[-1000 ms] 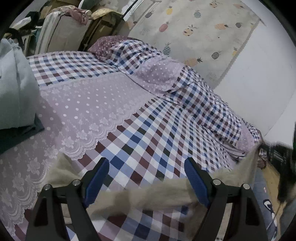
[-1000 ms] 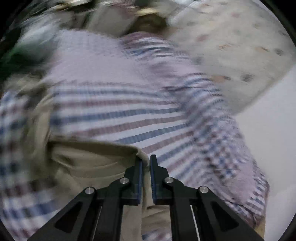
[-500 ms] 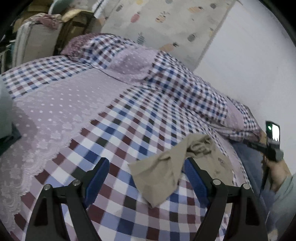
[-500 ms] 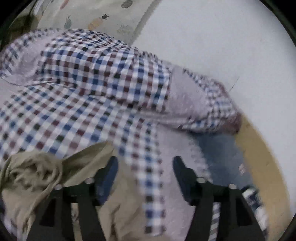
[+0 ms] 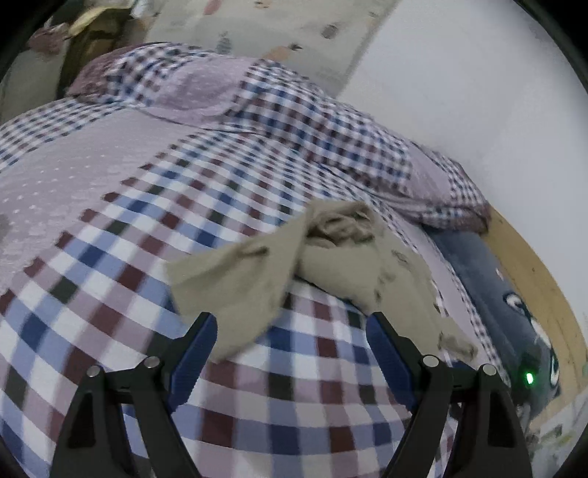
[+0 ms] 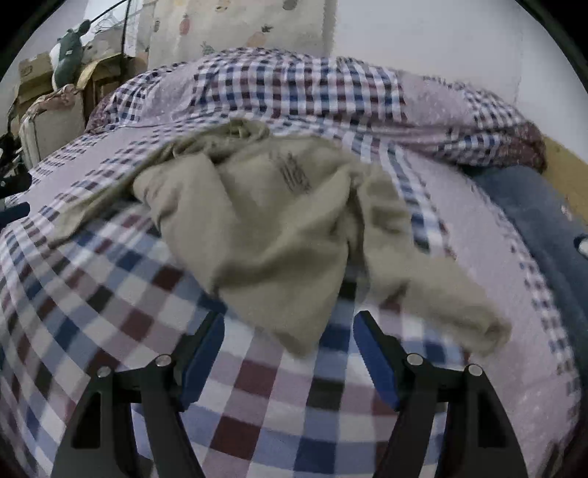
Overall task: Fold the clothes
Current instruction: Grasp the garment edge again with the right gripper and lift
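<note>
Left gripper (image 5: 290, 353) jaws spread wide, empty; right gripper (image 6: 288, 353) likewise

A bed (image 5: 110, 257) fills both views, spread with a checked cover (image 6: 110, 294) of blue, maroon and white squares with pale lilac dotted panels. At its head, against the white wall (image 5: 459, 92), lie matching checked pillows (image 6: 294, 84). Beyond the bed's far corner stand cardboard boxes (image 6: 33, 73), and a pineapple-print cloth (image 6: 239, 25) hangs behind the bed.
</note>
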{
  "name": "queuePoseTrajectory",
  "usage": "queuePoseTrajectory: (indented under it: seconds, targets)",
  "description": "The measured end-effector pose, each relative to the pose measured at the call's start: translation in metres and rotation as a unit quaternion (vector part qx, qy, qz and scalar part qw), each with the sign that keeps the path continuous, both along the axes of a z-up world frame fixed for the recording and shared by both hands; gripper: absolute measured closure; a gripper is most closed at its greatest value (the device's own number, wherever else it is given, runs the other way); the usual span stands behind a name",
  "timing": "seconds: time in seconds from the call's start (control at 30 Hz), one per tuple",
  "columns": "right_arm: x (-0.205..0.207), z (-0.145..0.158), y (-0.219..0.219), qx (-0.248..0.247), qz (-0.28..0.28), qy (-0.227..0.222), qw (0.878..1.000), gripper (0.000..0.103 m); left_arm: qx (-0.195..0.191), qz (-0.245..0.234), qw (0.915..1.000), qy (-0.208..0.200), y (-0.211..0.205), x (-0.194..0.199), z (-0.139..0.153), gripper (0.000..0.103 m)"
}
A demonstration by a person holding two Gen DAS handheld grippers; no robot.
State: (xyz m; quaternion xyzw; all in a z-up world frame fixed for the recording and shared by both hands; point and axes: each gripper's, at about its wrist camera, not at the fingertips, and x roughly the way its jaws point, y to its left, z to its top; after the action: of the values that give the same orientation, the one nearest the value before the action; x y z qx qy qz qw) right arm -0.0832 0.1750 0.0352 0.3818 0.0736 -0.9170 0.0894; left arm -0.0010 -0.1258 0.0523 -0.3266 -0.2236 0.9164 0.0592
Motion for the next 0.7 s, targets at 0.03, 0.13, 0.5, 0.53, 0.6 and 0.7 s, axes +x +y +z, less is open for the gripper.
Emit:
queuePoseTrajectory:
  seconds: [0.03,0.13,0.5,0.53,0.6,0.7]
  targets:
    - [0.004,-0.007,0.001,-0.004,0.002,-0.004,1.0,0.027,-0.007,-0.009,0.9999,0.005,0.01,-0.001,-0.002,0.017]
    - [0.015,-0.027,0.003,-0.014,0.007,-0.016,1.0,0.028,-0.03,-0.034,0.9989,0.015,0.034,-0.007,-0.009,0.017]
    - [0.039,-0.013,0.01,-0.069,0.042,0.009,0.997,0.099,-0.064,-0.048,0.9968,-0.006,0.055,-0.016,-0.03,0.017]
    - [0.047,0.003,0.009,-0.075,0.053,0.03,0.995,0.099,-0.06,-0.043,0.9972,-0.006,0.053,-0.016,-0.031,0.017]
    - [0.068,0.04,0.018,-0.094,0.054,0.083,0.991,0.099,-0.052,-0.033,0.9981,-0.008,0.048,-0.017,-0.033,0.017]
    - [0.097,0.094,0.043,-0.126,0.038,0.16,0.978,0.099,-0.044,-0.021,0.9987,-0.017,0.044,-0.021,-0.039,0.017]
